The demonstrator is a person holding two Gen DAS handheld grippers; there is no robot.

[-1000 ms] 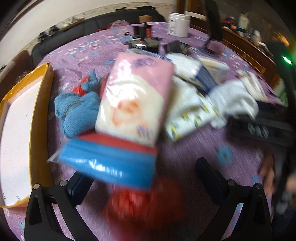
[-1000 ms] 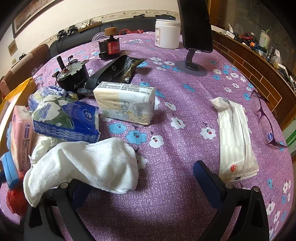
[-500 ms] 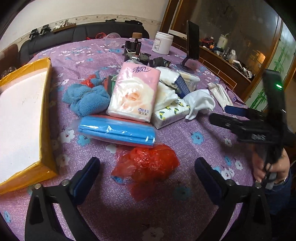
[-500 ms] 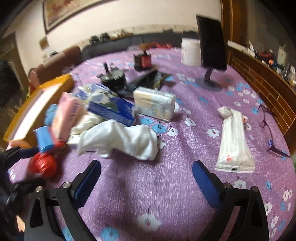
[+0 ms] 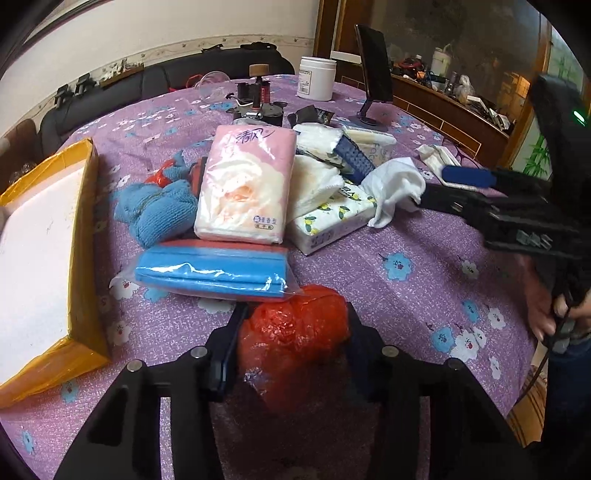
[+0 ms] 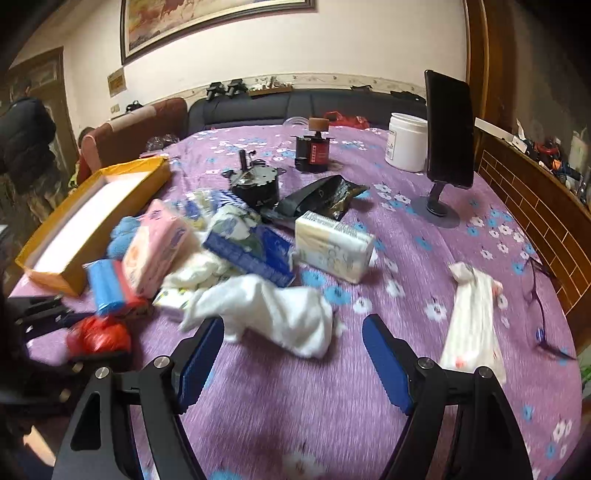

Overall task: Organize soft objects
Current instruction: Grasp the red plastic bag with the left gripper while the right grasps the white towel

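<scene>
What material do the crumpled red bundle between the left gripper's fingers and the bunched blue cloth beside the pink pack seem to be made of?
The crumpled red bundle looks like thin plastic film, probably a bag: it is glossy, with sharp creases and bright glints. The bunched blue cloth looks like terry or microfibre towel: matte, with a ribbed looped pile and soft folds.

A home living room. A round table under a purple flowered cloth stands before a dark sofa along the far wall; a framed painting hangs above, and a cluttered wooden sideboard runs along the right.
</scene>
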